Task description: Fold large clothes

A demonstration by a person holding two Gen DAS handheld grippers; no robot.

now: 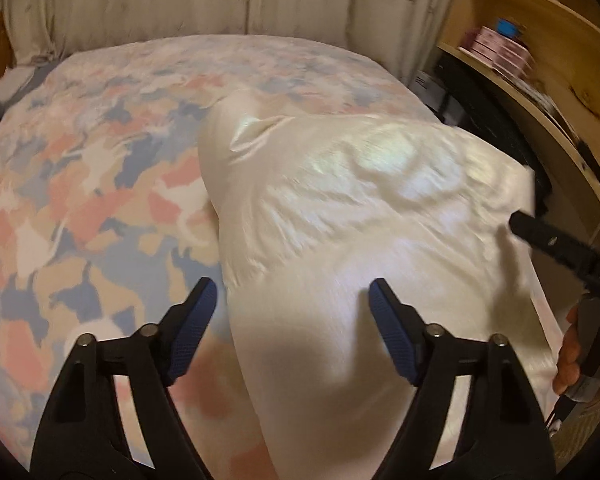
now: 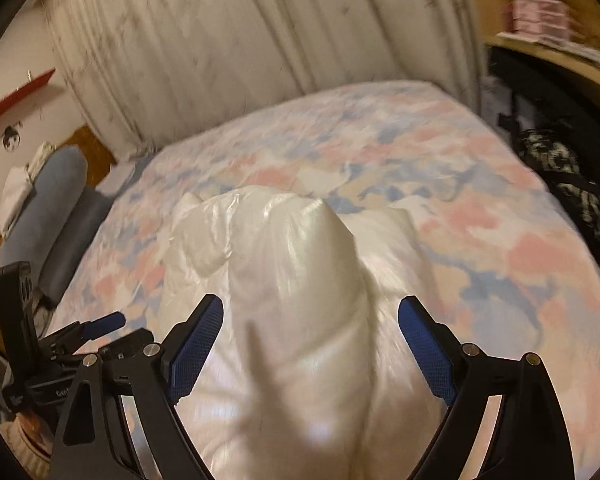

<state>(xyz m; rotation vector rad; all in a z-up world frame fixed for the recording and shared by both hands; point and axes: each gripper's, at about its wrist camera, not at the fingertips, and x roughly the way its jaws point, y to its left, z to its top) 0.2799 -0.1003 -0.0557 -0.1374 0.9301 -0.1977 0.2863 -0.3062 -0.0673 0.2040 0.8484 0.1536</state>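
Note:
A shiny cream satin garment lies bunched on a bed with a pastel pink, blue and beige cover. My left gripper hovers open over the garment's near left edge, its blue pads wide apart and touching no cloth. One of the right gripper's fingers reaches in over the garment's right edge, with a hand behind it. In the right wrist view the garment rises in a rounded fold, and my right gripper stands open above it. The left gripper shows at lower left.
A pale curtain hangs behind the bed. A wooden shelf with pink boxes stands to the right, dark bags below it. A blue-grey cushion and wooden furniture lie left of the bed.

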